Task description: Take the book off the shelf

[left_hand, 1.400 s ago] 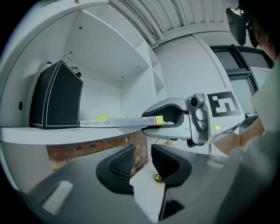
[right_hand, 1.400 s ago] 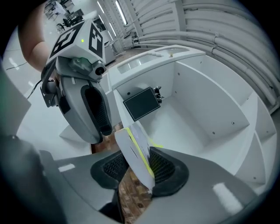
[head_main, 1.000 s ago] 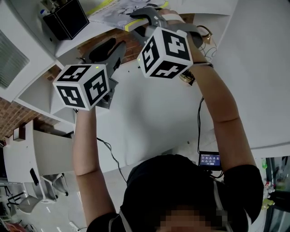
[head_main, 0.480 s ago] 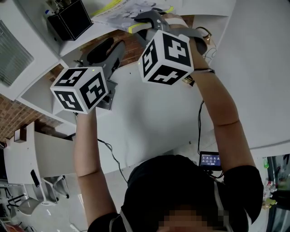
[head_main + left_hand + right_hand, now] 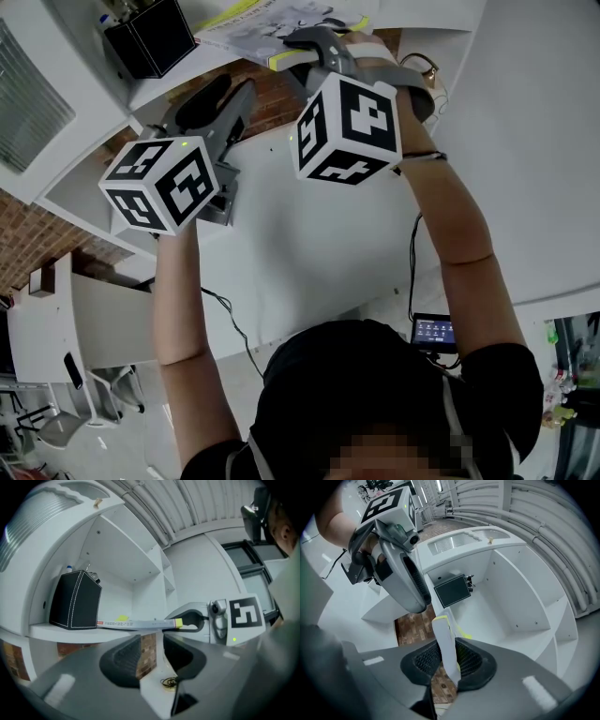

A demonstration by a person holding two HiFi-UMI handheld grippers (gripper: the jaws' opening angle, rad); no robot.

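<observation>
Right gripper view: book (image 5: 445,637) clamped between fingers (image 5: 471,660) of right gripper (image 5: 448,661) (far end on shelf (image 5: 47,631))

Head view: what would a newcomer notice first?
The two black-and-white marker cubes in mid-frame, one on each gripper held up at a white shelf. The right gripper is clamped on a thin yellow-edged book at the shelf's edge, near a black box. The left gripper, jaws just opened wider and empty, hovers to its left.
</observation>
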